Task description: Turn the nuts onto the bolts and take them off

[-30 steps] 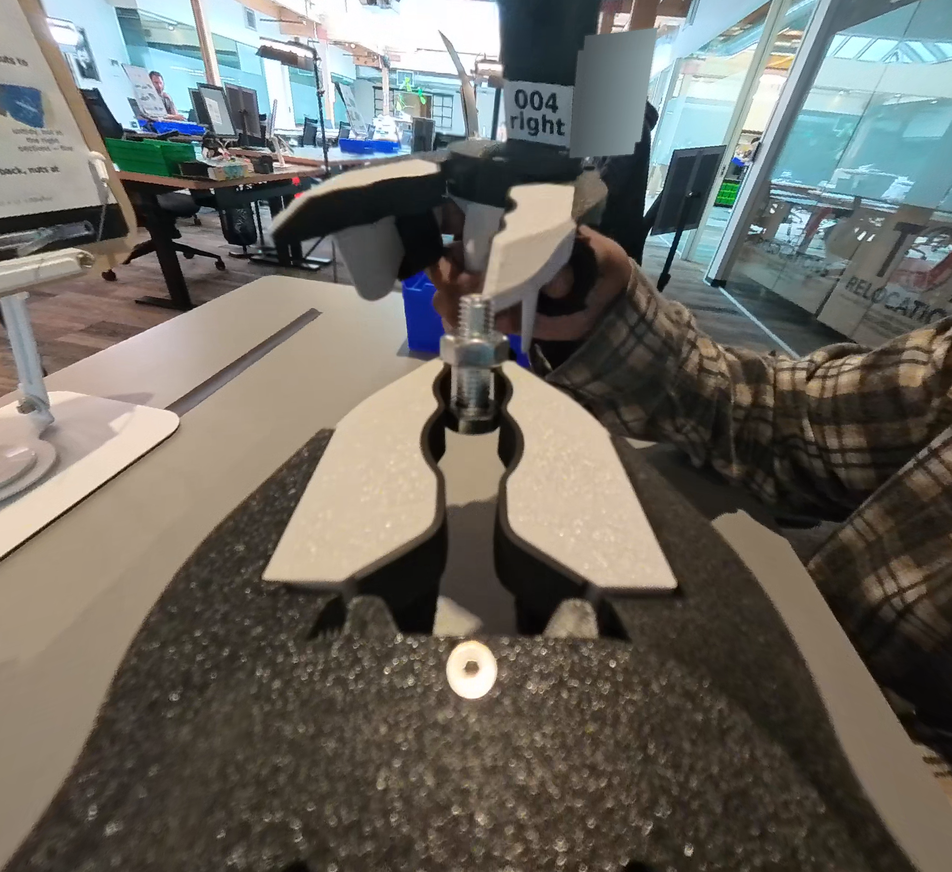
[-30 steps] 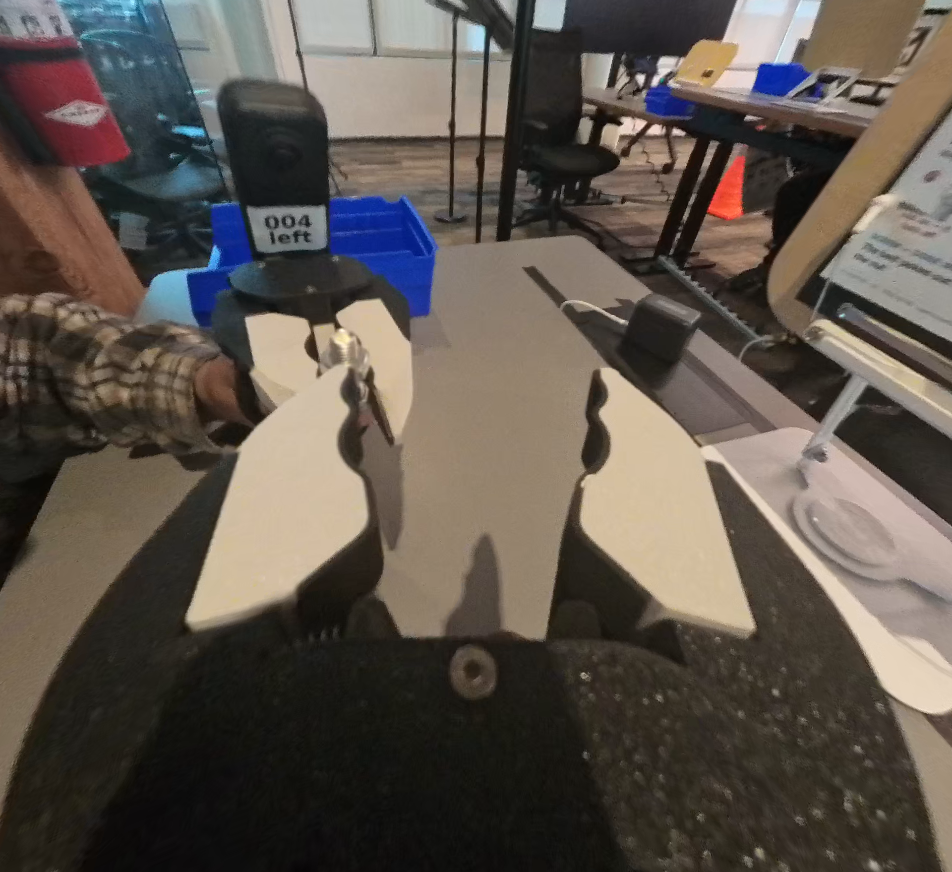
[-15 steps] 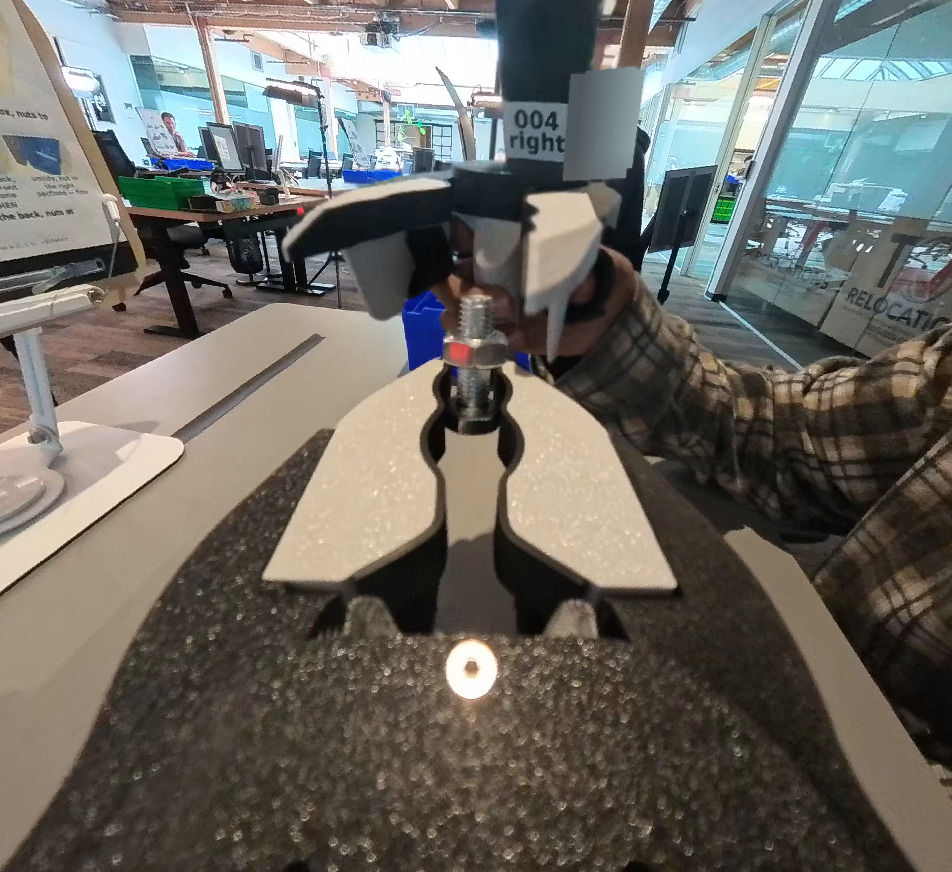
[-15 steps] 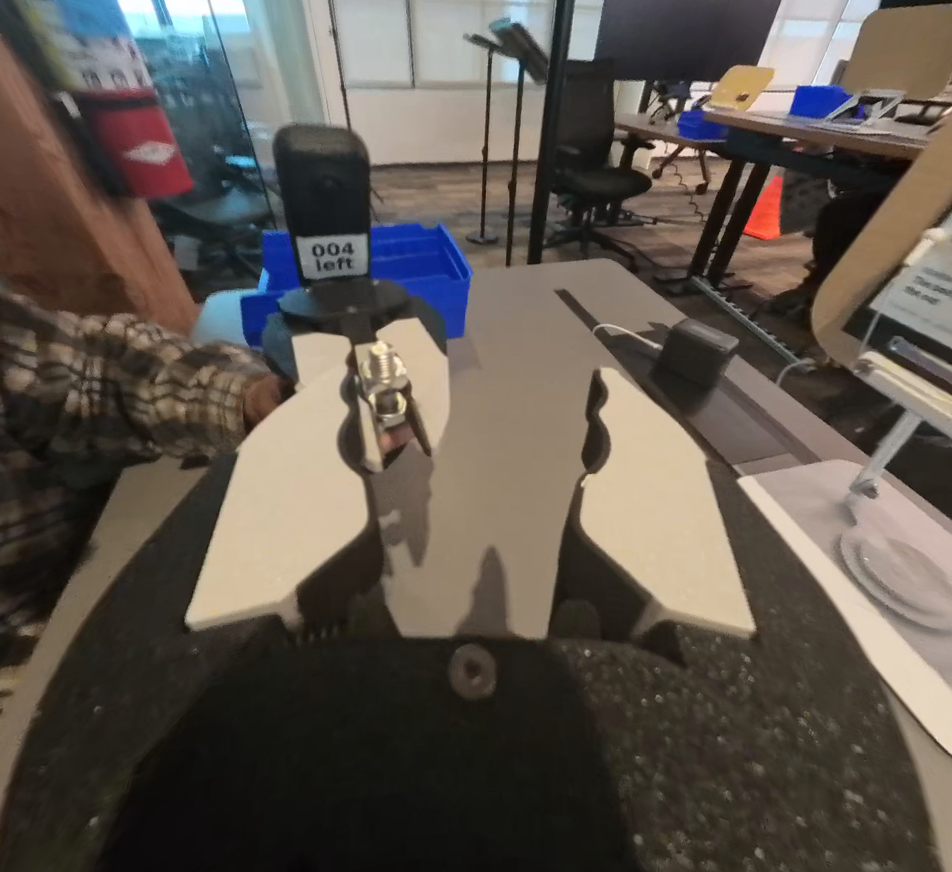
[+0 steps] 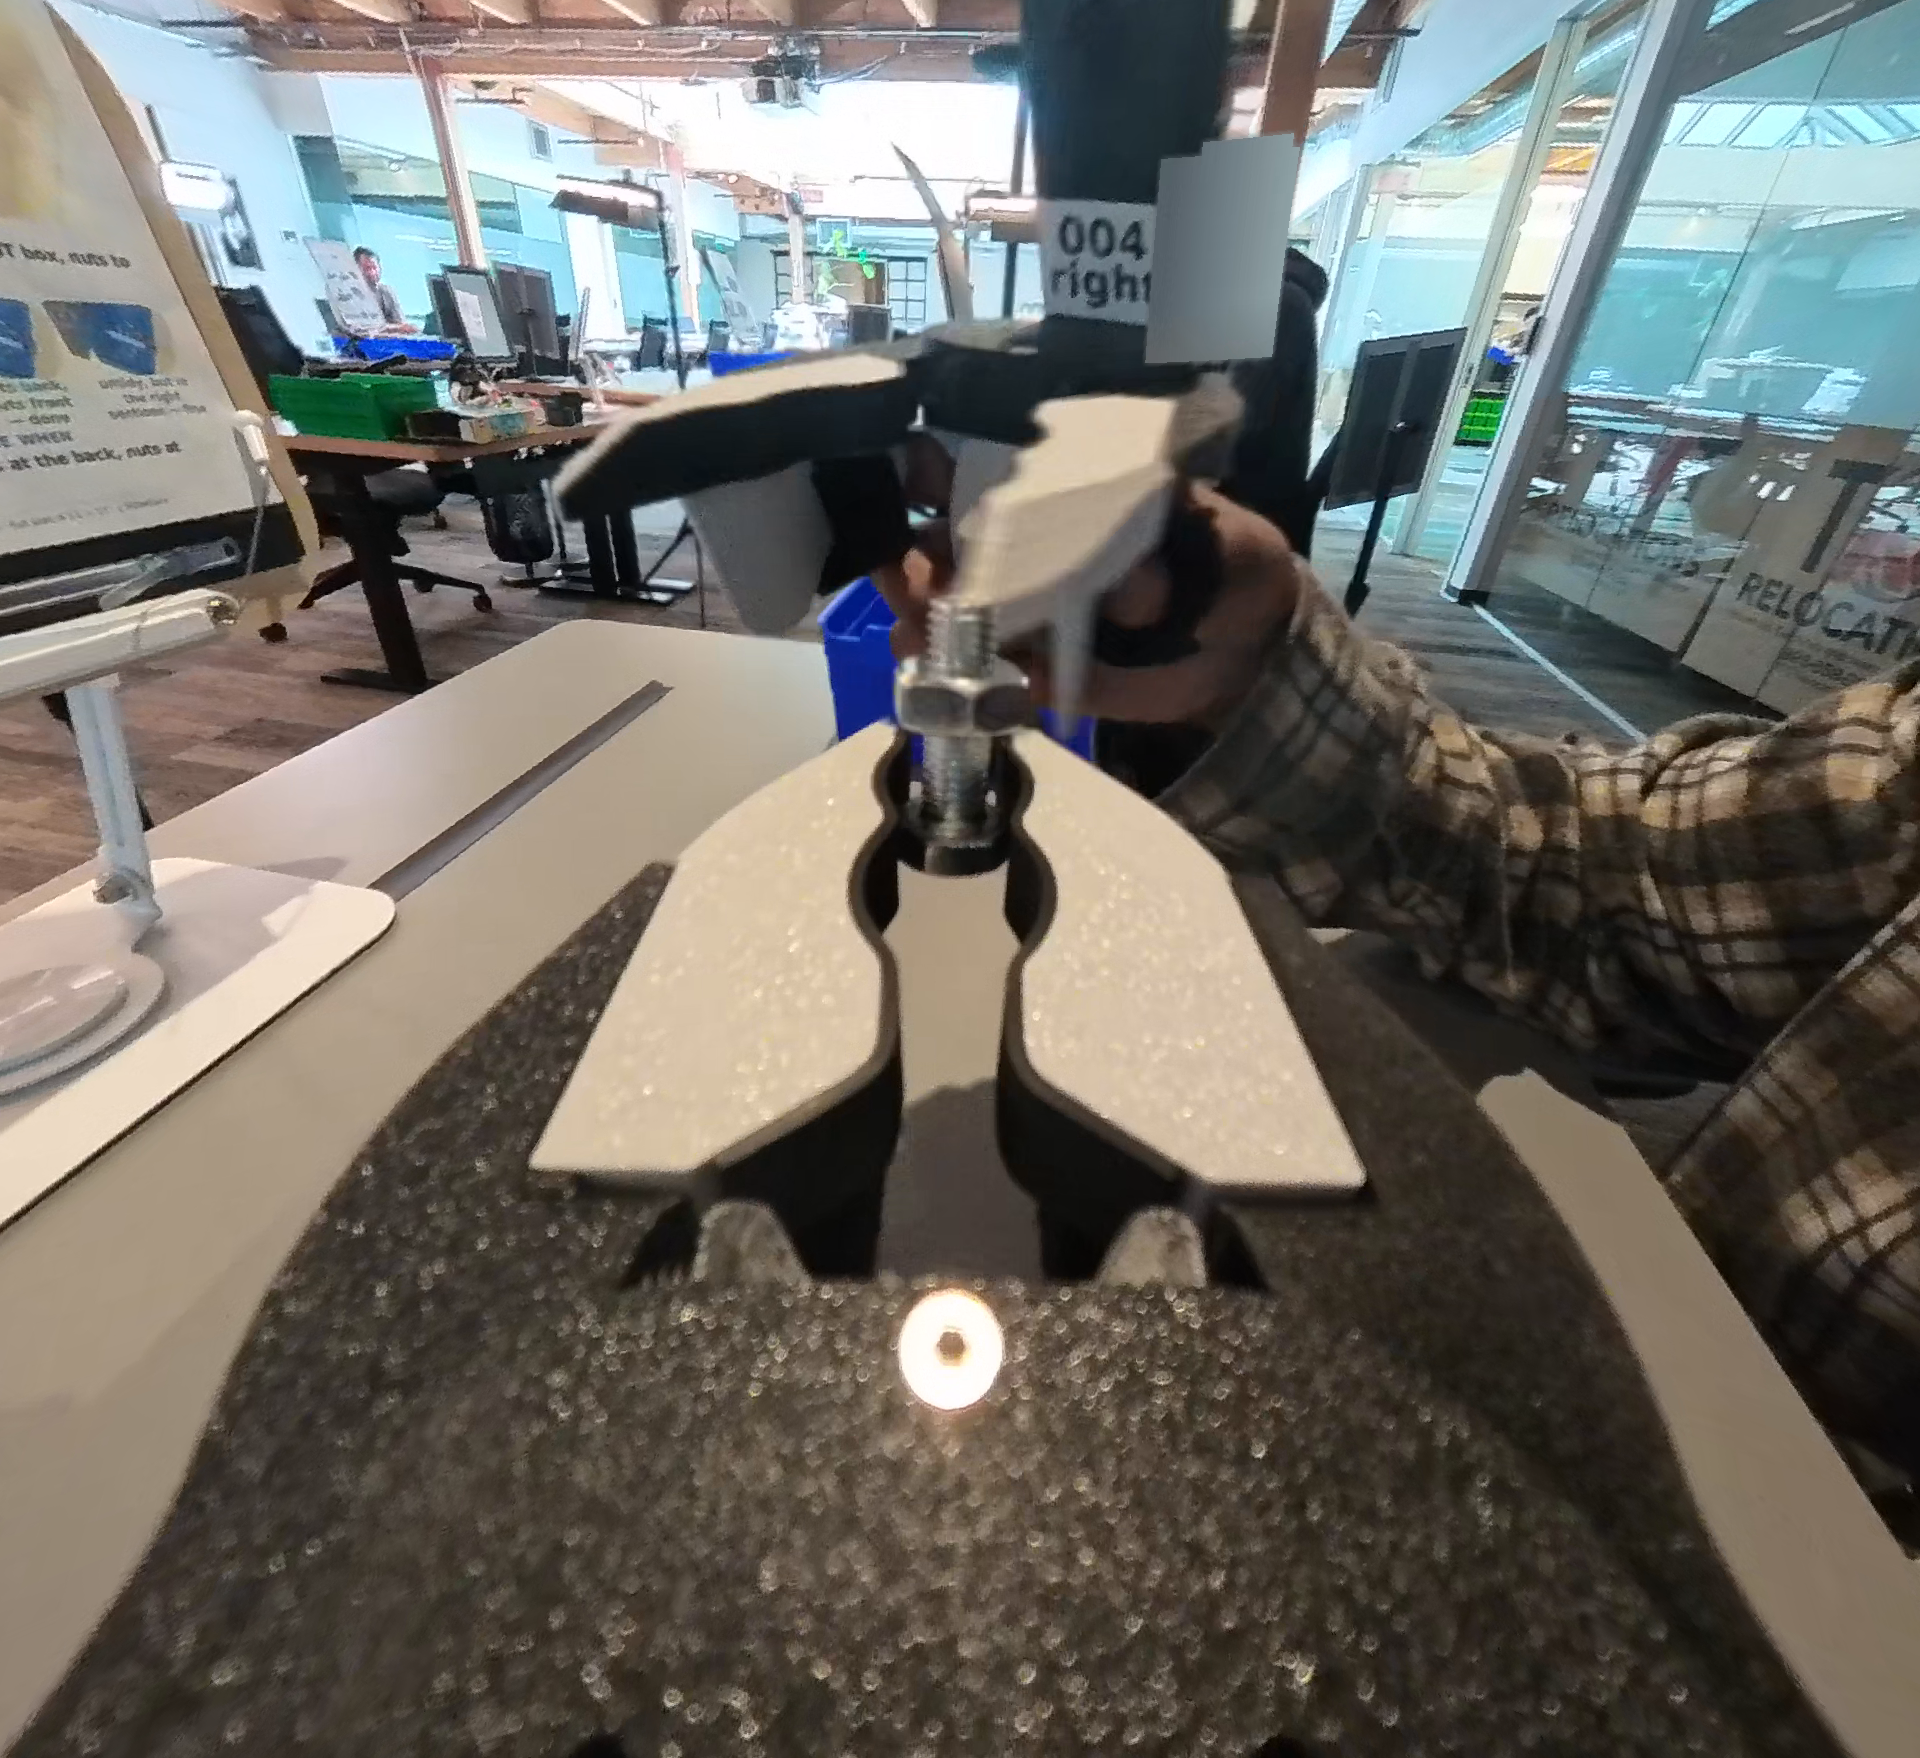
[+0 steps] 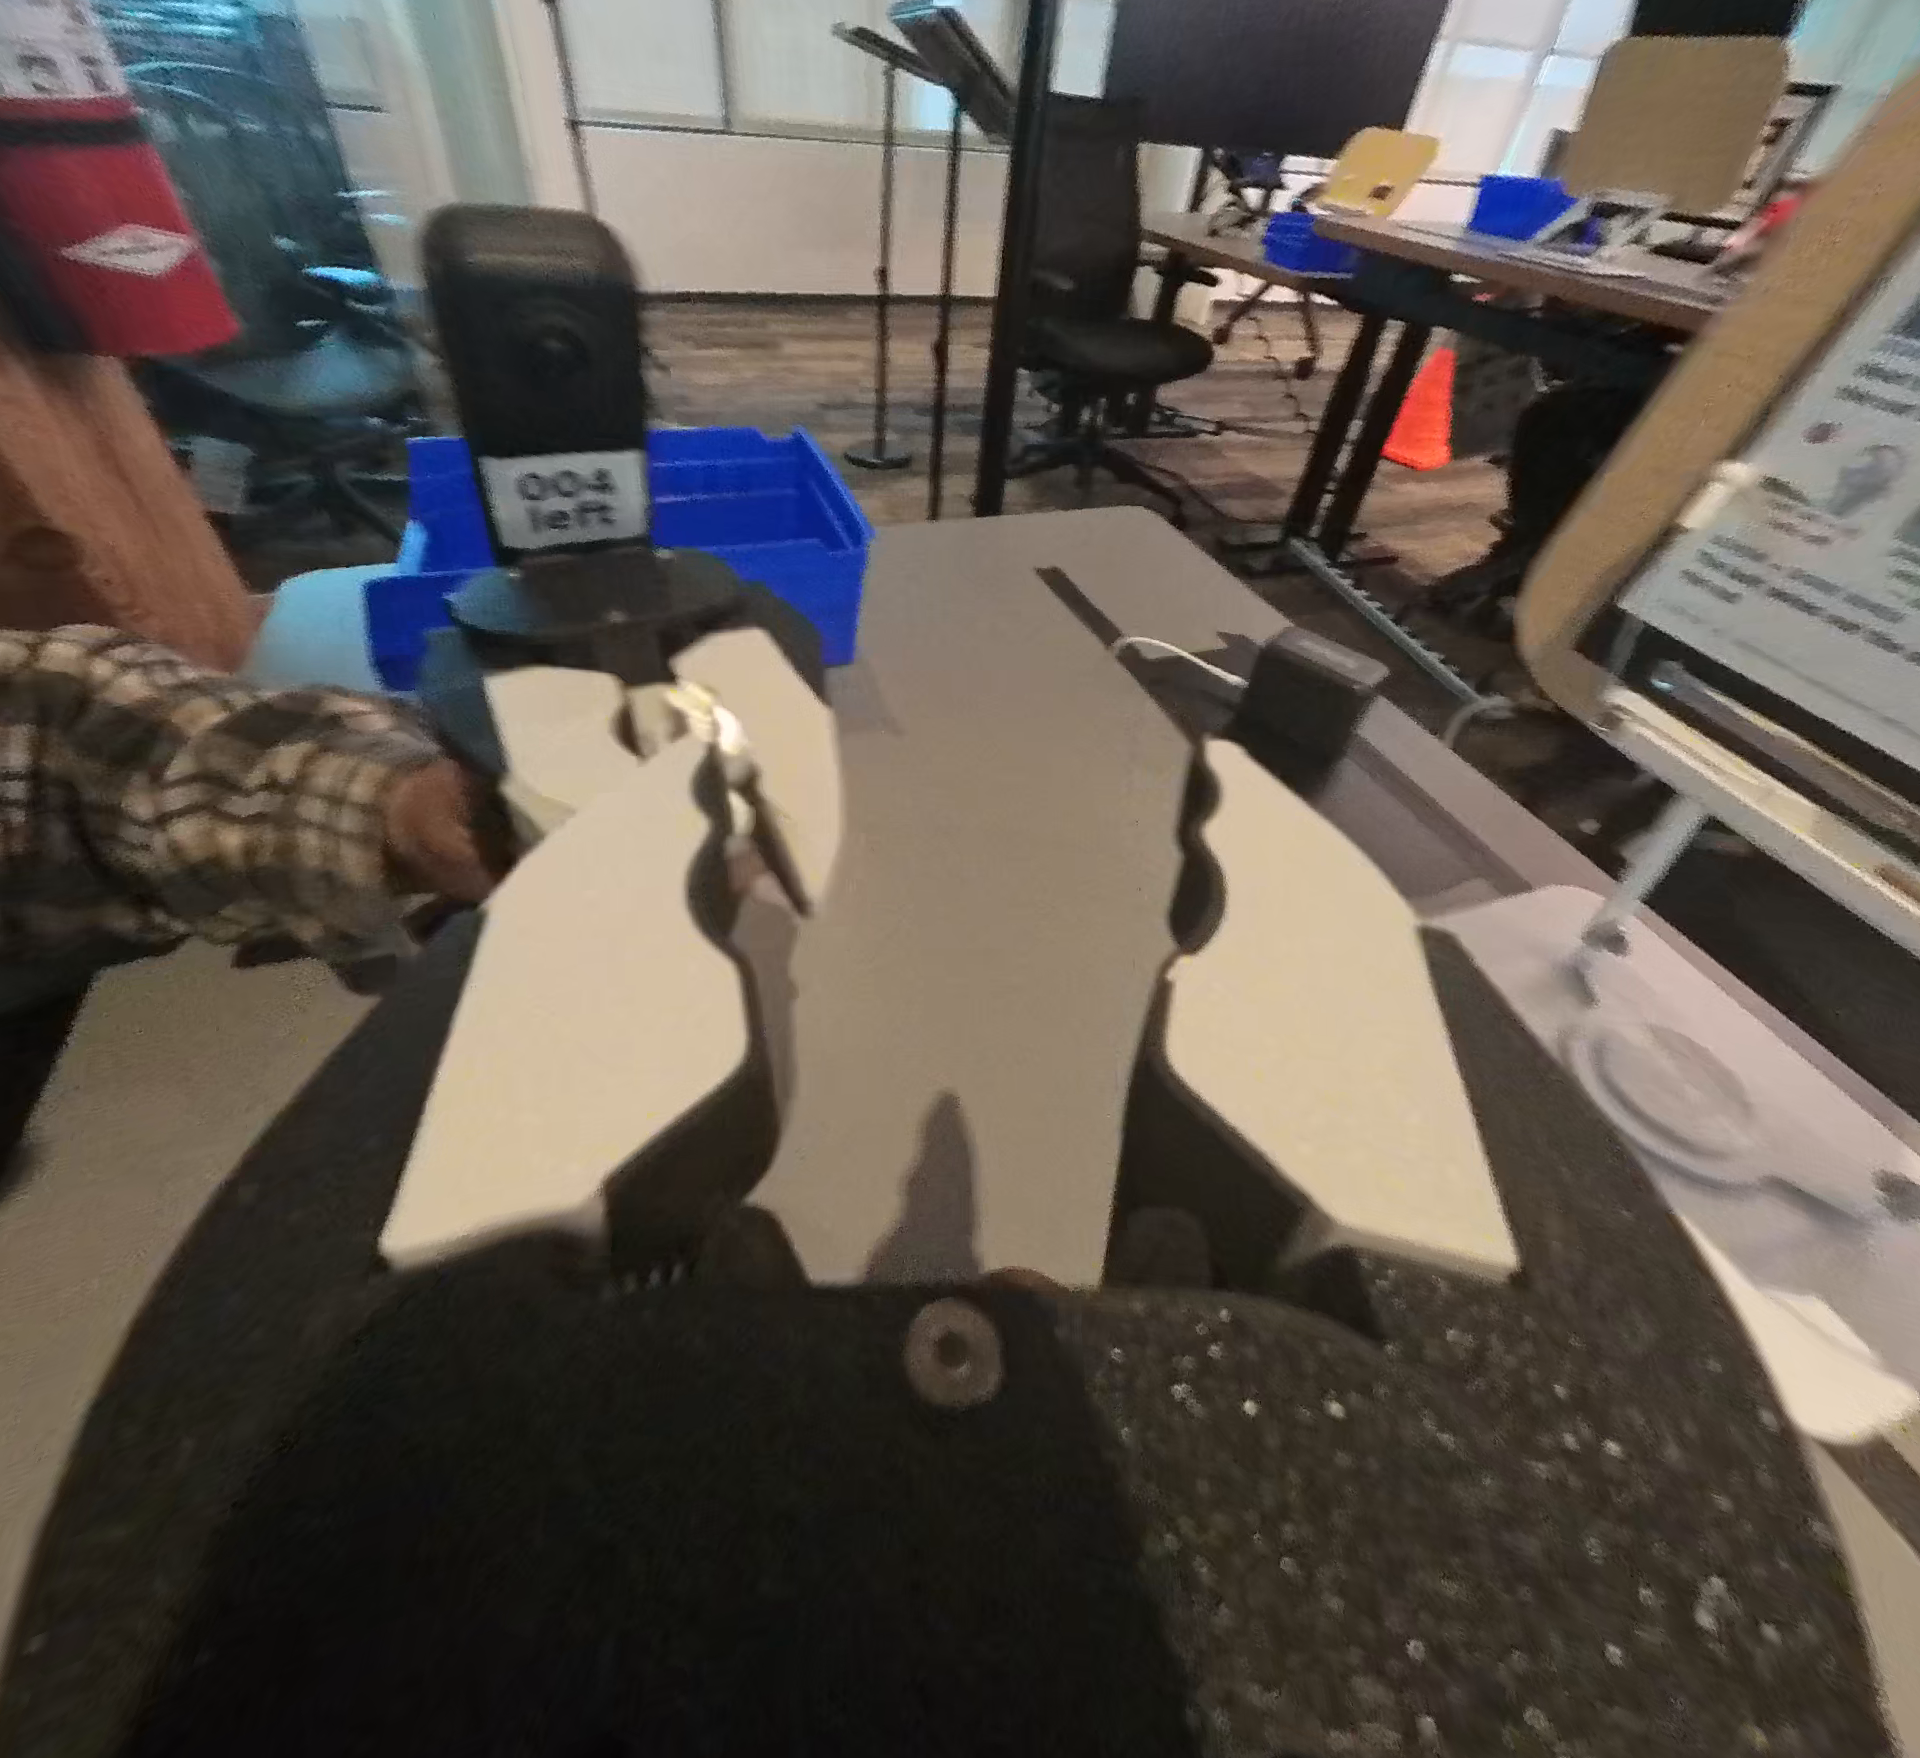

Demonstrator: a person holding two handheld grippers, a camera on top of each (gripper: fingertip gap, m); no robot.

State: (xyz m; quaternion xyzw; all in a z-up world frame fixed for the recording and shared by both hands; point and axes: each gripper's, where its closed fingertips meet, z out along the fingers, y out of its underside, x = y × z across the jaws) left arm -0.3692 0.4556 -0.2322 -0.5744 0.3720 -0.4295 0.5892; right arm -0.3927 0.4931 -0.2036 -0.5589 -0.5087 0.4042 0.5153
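Note:
In the left wrist view my left gripper (image 5: 956,758) is shut on a silver bolt (image 5: 958,804) and holds it upright above the grey table (image 5: 582,773). A hex nut (image 5: 961,706) sits on the bolt's thread just above my fingertips. The right gripper (image 5: 914,628) faces me, open, with one white finger (image 5: 1081,513) touching the top of the bolt beside the nut. In the right wrist view my right gripper (image 6: 945,763) is open and empty. Its left finger (image 6: 613,929) lies against the blurred bolt (image 6: 707,732) held by the left gripper (image 6: 675,721).
A blue bin (image 6: 748,513) stands at the table's far edge behind the left gripper. A black adapter with a white cable (image 6: 1309,690) lies farther right. A white stand (image 5: 156,939) with a sign board sits at the table's side. A plaid-sleeved arm (image 5: 1507,825) holds the right gripper. About 5 centimeters separates my left fingertips from my right.
The right gripper has shifted around the top of the bolt and stayed open. The left gripper has kept its hold on the bolt, and the nut sits at about the same height.

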